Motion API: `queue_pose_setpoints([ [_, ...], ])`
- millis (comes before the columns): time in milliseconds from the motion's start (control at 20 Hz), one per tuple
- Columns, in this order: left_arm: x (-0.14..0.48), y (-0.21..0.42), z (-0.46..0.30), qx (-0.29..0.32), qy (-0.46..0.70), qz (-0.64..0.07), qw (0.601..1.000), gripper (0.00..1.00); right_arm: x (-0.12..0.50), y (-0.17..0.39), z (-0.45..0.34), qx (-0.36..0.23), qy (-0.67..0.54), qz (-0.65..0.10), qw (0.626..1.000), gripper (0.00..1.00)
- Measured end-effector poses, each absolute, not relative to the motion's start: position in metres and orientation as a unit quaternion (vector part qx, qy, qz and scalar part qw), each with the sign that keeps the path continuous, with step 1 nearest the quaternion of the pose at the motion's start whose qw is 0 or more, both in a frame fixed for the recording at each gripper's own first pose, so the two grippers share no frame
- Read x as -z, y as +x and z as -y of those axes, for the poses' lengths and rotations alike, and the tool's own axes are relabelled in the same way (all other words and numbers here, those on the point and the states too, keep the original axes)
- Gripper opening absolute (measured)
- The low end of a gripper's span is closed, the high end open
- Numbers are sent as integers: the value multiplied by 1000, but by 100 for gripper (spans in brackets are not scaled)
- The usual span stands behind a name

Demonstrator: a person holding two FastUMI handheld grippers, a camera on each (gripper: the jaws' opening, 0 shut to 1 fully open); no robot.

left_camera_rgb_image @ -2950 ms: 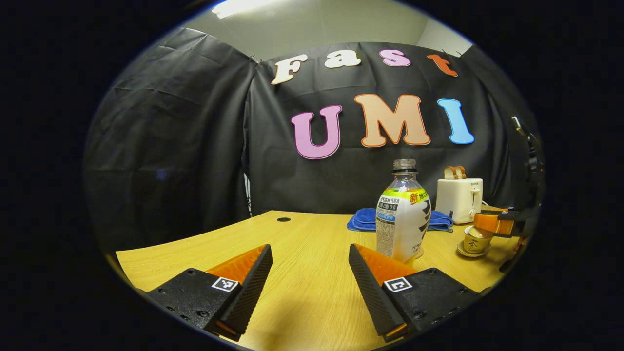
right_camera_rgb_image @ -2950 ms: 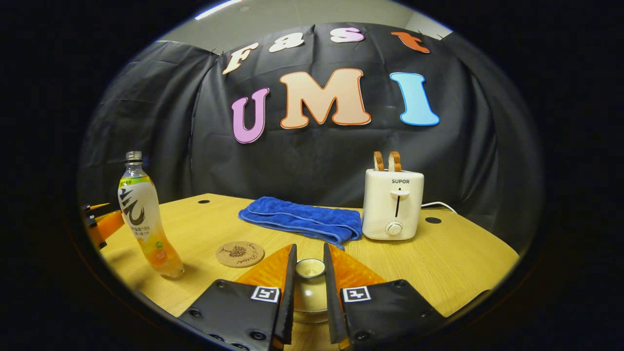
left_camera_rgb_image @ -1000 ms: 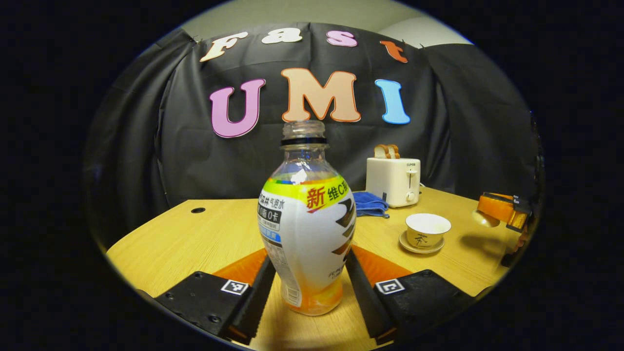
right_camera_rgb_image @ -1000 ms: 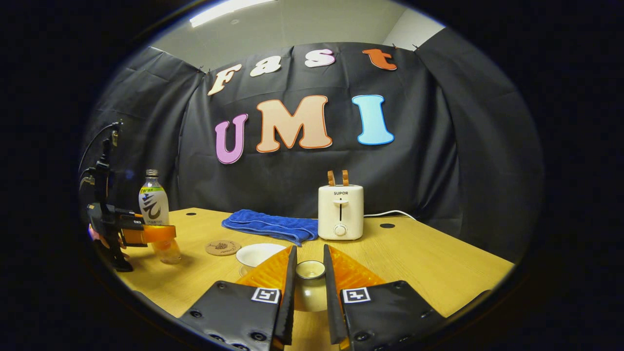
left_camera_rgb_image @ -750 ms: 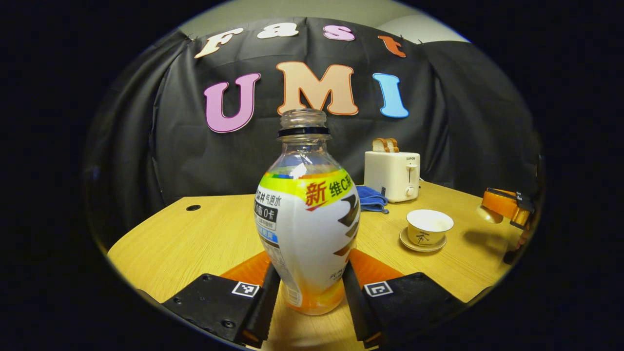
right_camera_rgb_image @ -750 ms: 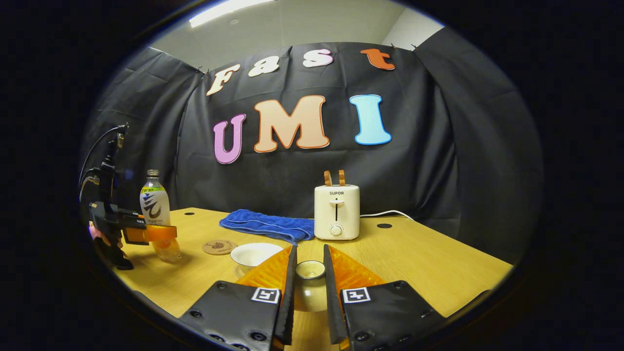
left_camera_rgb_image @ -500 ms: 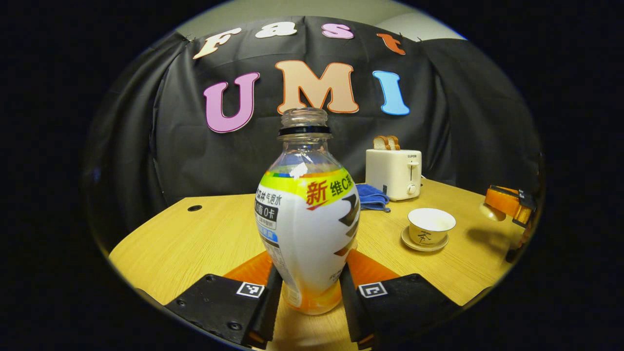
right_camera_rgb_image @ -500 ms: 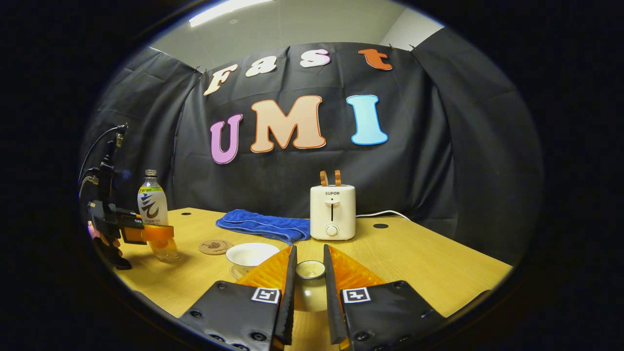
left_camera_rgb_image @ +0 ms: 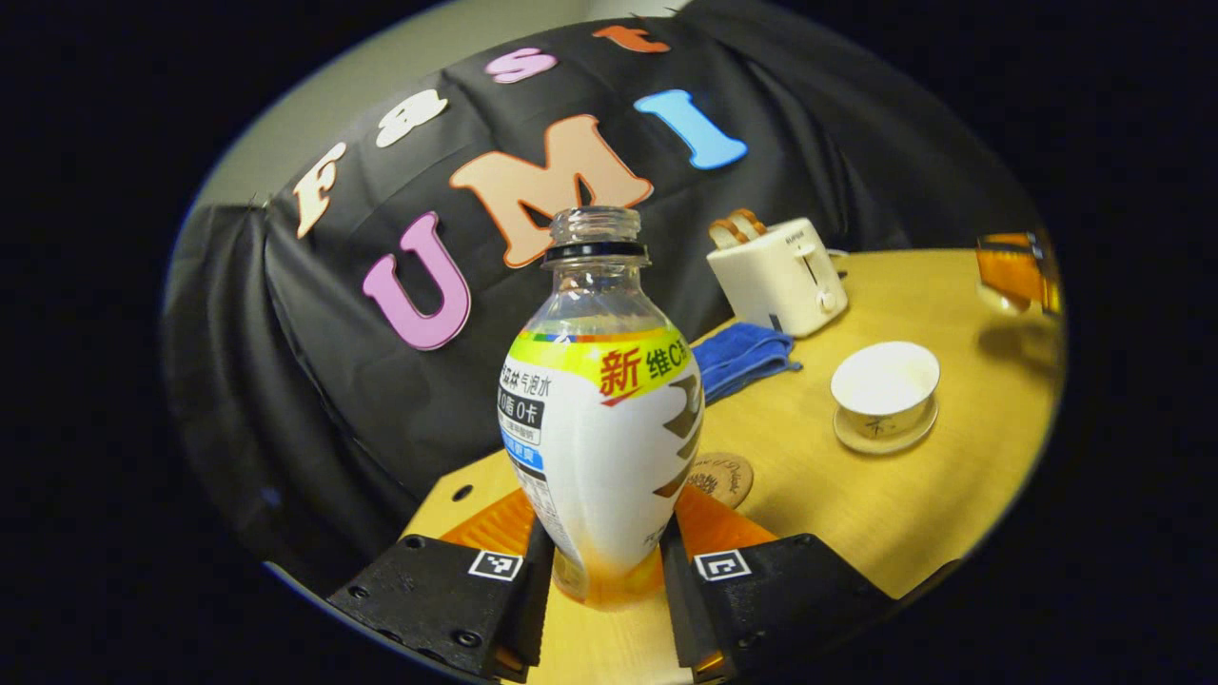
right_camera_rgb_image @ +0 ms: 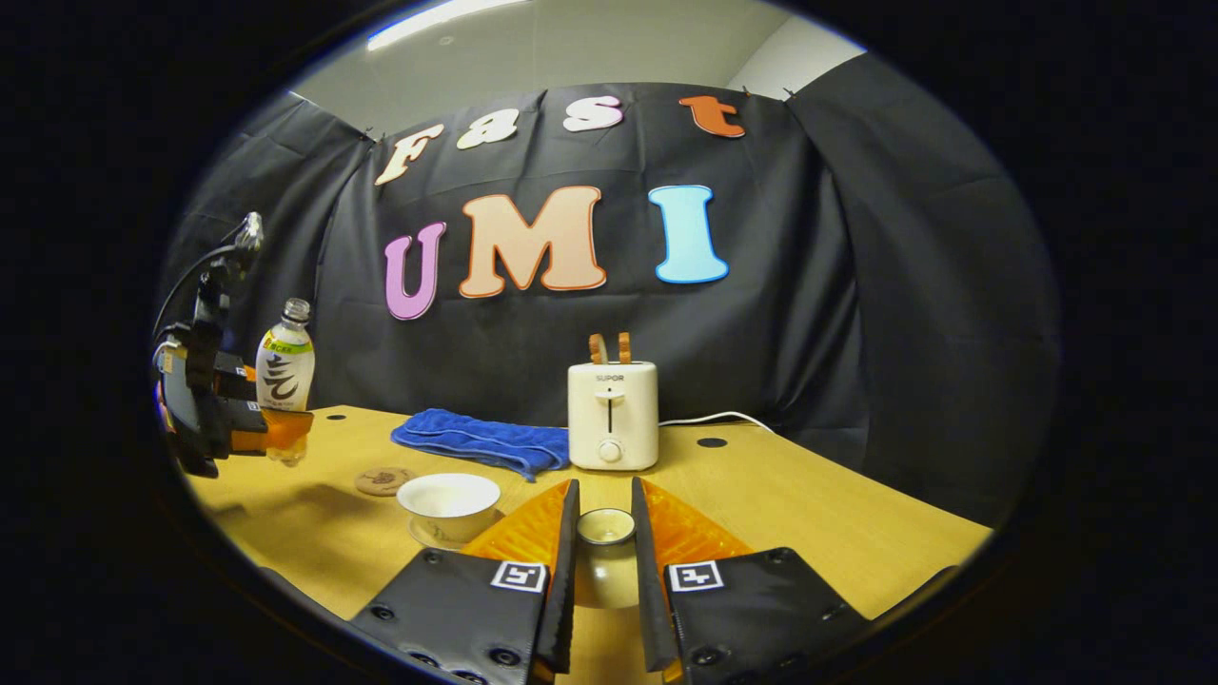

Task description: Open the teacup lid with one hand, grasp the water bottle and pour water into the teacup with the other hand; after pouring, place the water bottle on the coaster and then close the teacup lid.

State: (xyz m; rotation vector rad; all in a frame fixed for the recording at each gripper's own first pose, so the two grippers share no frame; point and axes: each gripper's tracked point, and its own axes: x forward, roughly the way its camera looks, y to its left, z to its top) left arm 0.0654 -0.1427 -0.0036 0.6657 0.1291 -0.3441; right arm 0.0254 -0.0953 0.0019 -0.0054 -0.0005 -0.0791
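My left gripper [left_camera_rgb_image: 601, 571] is shut on the lower body of the uncapped water bottle [left_camera_rgb_image: 599, 419], which hangs above the table and leans toward the cup. The open white teacup [left_camera_rgb_image: 885, 385] stands on its saucer to the right, with the round cork coaster [left_camera_rgb_image: 721, 476] between it and the bottle. In the right gripper view, my right gripper [right_camera_rgb_image: 603, 547] is shut on the teacup lid [right_camera_rgb_image: 605, 561], held off to the right of the teacup [right_camera_rgb_image: 448, 504]. At the far left there, the left gripper [right_camera_rgb_image: 262, 433] holds the bottle [right_camera_rgb_image: 284, 376] in the air above the coaster [right_camera_rgb_image: 383, 479].
A white toaster [right_camera_rgb_image: 613, 414] with two slices of bread stands at the back of the wooden table [right_camera_rgb_image: 818, 514], its cord trailing right. A folded blue towel [right_camera_rgb_image: 481, 440] lies left of it. The same toaster [left_camera_rgb_image: 780, 276] and towel [left_camera_rgb_image: 742, 352] sit behind the cup.
My left gripper closed on the bottle, lifted it off the table and tilted it toward the cup. My right gripper, still holding the lid, drifted a little right.
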Motion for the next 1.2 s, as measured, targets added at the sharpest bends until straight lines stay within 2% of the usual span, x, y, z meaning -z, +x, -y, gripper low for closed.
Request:
queue_pose_setpoints([
  [300, 21, 72, 163, 160, 490, -57, 855, 51, -4, 26, 141, 88, -4, 4, 996, 33],
  [550, 20, 85, 179, 154, 598, -36, 786, 49, -3, 26, 148, 98, -5, 5, 995, 32],
  [1200, 2, 101, 189, 124, 749, 5, 651, 49, -3, 28, 149, 99, -5, 4, 995, 32],
])
